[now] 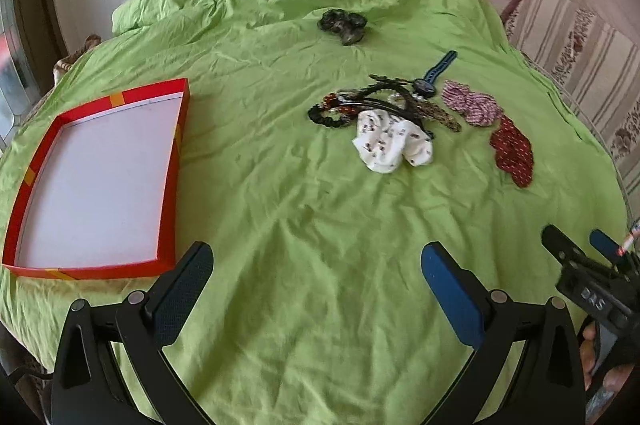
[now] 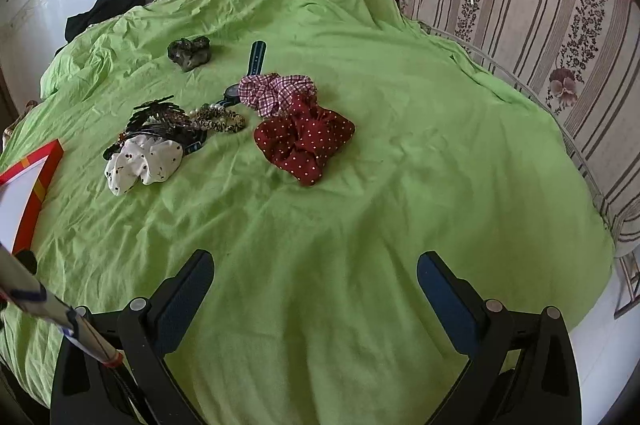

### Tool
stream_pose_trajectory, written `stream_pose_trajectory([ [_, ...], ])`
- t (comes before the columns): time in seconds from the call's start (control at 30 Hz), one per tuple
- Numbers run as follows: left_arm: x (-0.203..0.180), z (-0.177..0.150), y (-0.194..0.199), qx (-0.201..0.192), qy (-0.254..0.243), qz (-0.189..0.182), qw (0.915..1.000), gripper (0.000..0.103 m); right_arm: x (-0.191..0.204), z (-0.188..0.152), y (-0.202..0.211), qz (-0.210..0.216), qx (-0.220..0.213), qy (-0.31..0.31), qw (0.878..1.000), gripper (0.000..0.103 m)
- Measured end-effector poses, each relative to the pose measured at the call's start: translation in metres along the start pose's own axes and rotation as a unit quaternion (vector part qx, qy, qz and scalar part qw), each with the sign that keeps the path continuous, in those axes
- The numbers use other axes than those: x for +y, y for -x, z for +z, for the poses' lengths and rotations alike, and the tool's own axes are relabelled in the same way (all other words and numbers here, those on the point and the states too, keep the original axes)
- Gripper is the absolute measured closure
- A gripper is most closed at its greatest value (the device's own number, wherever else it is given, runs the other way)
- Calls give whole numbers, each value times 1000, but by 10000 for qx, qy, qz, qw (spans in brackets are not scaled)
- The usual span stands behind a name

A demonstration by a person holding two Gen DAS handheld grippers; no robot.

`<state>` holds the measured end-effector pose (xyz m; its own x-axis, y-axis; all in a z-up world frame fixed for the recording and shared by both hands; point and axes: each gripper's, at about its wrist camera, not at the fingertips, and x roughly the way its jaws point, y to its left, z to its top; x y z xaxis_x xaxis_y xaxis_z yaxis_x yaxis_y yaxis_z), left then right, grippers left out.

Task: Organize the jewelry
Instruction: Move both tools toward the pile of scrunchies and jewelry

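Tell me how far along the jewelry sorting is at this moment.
Nothing looks done: the red box holds nothing. Nothing is in hand either: the left gripper and right gripper are both open over the green sheet. Left: the white scrunchie, red dotted scrunchie, checked scrunchie, watch, tangled bracelets and dark scrunchie.

Lime-green sheet (image 1: 320, 225) — red box (image 1: 168, 185), maroon dotted scrunchie (image 2: 304, 141), pink-checked scrunchie (image 2: 276, 93).
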<state>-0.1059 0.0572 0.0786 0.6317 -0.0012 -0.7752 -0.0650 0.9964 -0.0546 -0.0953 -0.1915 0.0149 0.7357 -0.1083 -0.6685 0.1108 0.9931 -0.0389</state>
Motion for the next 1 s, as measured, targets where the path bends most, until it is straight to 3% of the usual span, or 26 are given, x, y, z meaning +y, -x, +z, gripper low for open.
stream_pose_trajectory([
  [0.2,13,6,-3,-162,104,156,9997,0,2,2,-6,-14,22,19,10000,0],
  [0.33,23,9,-8,-121,89,506,9986,0,0,2,-14,66,93,-58,9999,0],
  [0.5,22,12,-7,-88,56,495,9987,5,-5,1,-23,173,157,-147,9996,0],
  [0.77,-11,26,-9,-61,-278,111,9995,6,-24,4,-35,323,212,-315,9988,0],
  [0.87,-22,36,-16,73,-333,-86,9994,18,-34,11,-38,395,197,-401,9982,0],
  [1.0,-36,52,-29,159,-402,-189,9989,22,-39,27,-44,439,149,-362,9983,2],
])
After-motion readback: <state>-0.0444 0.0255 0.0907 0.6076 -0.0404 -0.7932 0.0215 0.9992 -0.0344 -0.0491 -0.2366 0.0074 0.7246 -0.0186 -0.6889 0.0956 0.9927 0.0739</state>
